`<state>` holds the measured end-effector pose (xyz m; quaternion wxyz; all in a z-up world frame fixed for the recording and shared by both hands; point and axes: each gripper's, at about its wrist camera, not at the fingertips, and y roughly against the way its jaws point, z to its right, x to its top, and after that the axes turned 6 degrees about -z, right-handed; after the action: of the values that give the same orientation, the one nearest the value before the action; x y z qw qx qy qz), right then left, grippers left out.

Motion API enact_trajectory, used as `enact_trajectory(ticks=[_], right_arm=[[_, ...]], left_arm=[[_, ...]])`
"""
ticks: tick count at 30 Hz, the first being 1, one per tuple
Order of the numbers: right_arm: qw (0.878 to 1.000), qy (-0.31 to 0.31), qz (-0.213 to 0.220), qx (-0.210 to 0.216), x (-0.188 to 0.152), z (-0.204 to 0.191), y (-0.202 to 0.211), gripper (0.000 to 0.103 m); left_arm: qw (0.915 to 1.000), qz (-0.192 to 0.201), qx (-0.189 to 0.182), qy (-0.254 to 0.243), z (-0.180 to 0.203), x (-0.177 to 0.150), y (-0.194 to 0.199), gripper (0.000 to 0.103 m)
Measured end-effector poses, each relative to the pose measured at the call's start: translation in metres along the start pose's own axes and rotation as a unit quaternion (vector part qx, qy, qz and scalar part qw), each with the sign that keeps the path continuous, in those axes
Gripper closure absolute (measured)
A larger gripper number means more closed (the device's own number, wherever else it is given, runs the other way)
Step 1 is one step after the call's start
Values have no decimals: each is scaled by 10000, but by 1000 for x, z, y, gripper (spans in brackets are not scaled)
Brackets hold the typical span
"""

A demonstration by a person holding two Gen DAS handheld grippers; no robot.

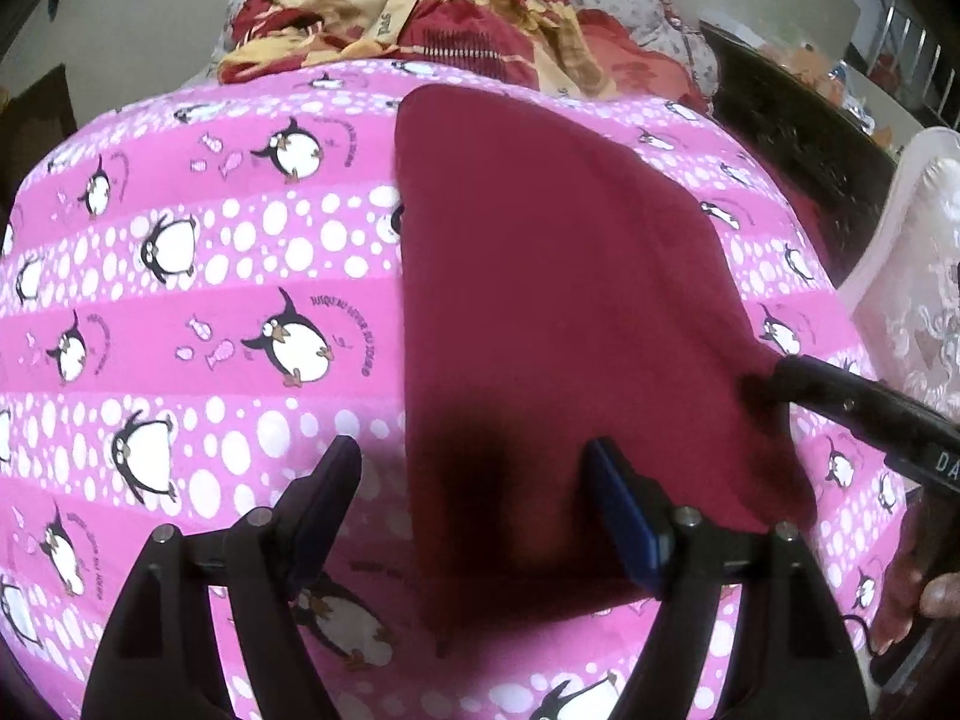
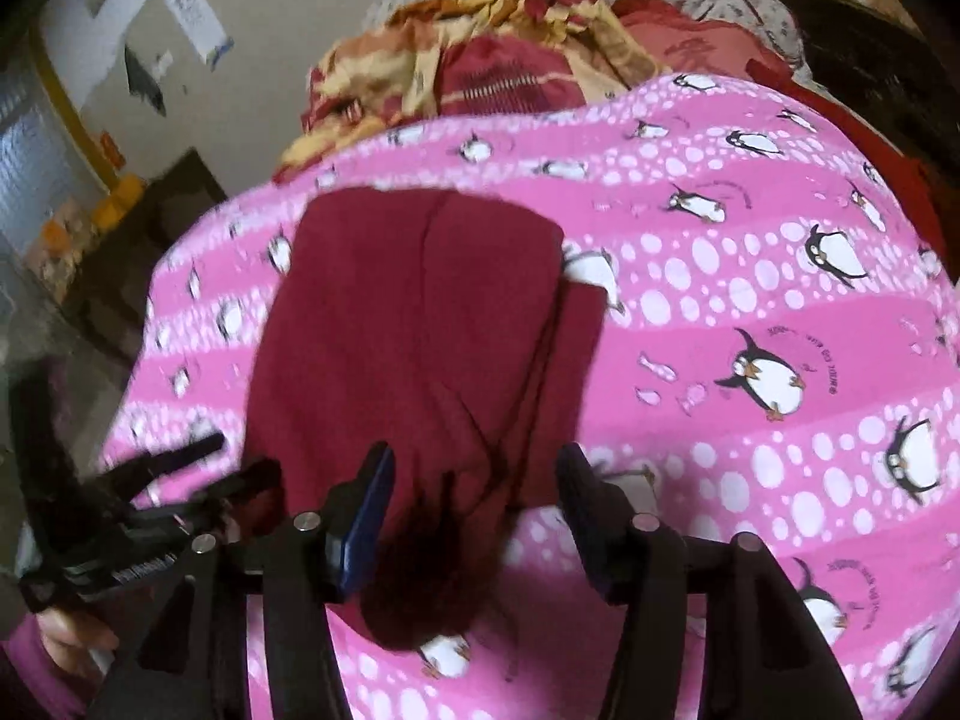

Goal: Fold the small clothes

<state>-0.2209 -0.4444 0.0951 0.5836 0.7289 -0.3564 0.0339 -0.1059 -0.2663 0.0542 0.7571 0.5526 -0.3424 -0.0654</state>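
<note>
Dark maroon knit garment (image 1: 558, 312) lies flat on the pink penguin-print bedsheet (image 1: 198, 276), already folded lengthwise into a long narrow panel; the right wrist view shows one layer lapped over another with a narrower strip sticking out along its right edge. So judged: side folds done, cross fold to shorten it still left, then setting it aside.

Left gripper (image 1: 474, 516) hovers over the near end, jaws wide, nothing between them. Right gripper (image 2: 474, 516) is also spread, straddling the near hem without pinching it; its finger tip sits at the garment's right edge in the left view.

Heap of red-and-yellow crumpled clothes (image 1: 420, 12) waits behind, apparently unfolded. White plastic bin (image 1: 900, 252) stands at right.
</note>
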Motion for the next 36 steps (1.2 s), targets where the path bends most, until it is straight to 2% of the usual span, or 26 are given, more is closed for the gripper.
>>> enact_trajectory(ticks=[3,6,9,12,14,15,22,29,33,34,35,36], right_arm=[[9994,-305,9,-185,6,8,-13,43],[9978,-467,-259,-392,6,20,-34,43],[9973,-669,-278,-110,2,27,-35,43],[9980,-625,-68,86,5,27,-19,41],[9969,-686,19,376,7,32,-17,21],[9958,-721,13,568,9,35,-20,18],[9871,-1024,-225,1213,22,53,-58,16],[9883,-749,-270,1303,36,44,-83,13],[9900,-556,-257,1269,38,37,-85,15],[9904,-533,-238,1255,37,36,-84,25],[9907,-501,-243,1245,37,32,-81,33],[9907,-506,-247,1241,36,31,-78,37]], left_arm=[[10000,-12,3,-1,1,0,-3,26],[10000,-50,-23,-6,2,1,-6,24],[9999,-92,-54,-67,3,0,-10,24],[9998,8,-216,-2,-2,5,-6,24],[9991,123,-390,128,-9,10,-3,22],[9986,140,-457,205,-12,12,-4,20],[9967,-50,-734,333,-23,25,-26,17],[9936,-149,-1031,442,-29,38,-46,12],[9906,-260,-1246,504,-28,41,-56,11],[9892,-320,-1334,506,-27,42,-57,14],[9869,-403,-1484,485,-24,42,-59,22],[9860,-448,-1536,462,-23,41,-57,33]])
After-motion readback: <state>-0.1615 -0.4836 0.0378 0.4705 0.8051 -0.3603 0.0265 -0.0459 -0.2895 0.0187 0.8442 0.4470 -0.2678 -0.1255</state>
